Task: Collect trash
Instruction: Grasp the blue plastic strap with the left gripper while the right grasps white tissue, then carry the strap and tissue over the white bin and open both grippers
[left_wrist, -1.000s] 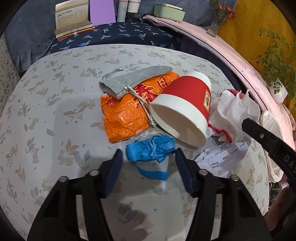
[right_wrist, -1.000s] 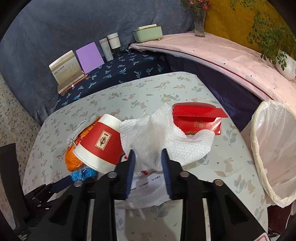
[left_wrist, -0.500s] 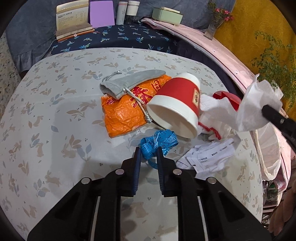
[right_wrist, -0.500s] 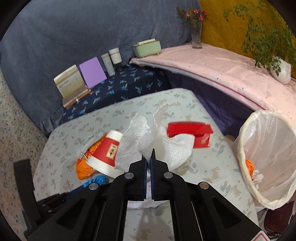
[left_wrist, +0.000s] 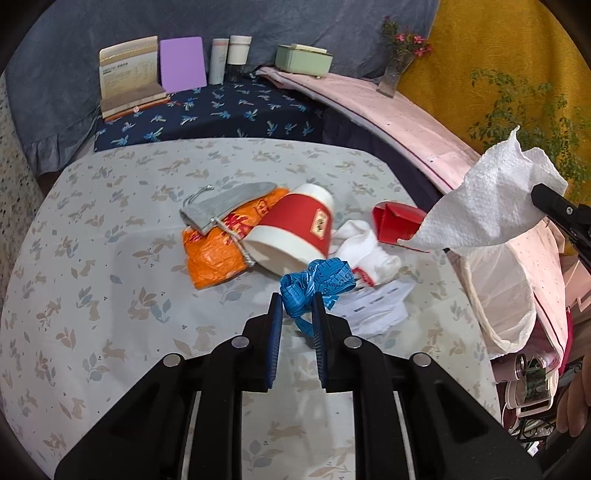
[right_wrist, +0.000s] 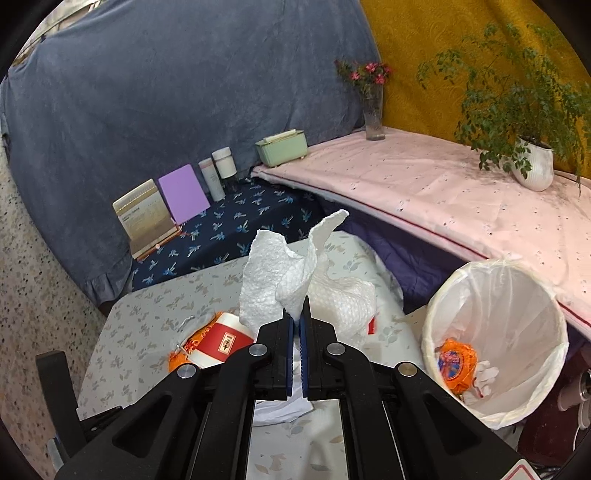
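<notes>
The left gripper (left_wrist: 296, 306) had its jaws narrowed onto a bundled blue measuring tape (left_wrist: 317, 282); the bundle sat between the blue pads and bulged out past the fingertips, raised above the table (left_wrist: 110, 258). The right gripper (right_wrist: 296, 317) had its jaws pressed almost together on a crumpled white paper towel (right_wrist: 280, 277), which stood up and fanned out above the fingertips. In the left wrist view the same towel (left_wrist: 491, 206) hung over the bin (left_wrist: 506, 295), just beside its rim.

Count on the table: one red-and-white paper cup (left_wrist: 295, 229) lying on its side, one orange plastic bag (left_wrist: 214, 251) beneath it, one grey drawstring pouch (left_wrist: 221, 203) across the bag, one red box (left_wrist: 395, 221), one white cloth (left_wrist: 369, 247), and printed paper slips (left_wrist: 373, 306), number unclear. One lined bin (right_wrist: 498, 332) stood beside the table, holding one orange wrapper (right_wrist: 456, 363) and white scraps.
</notes>
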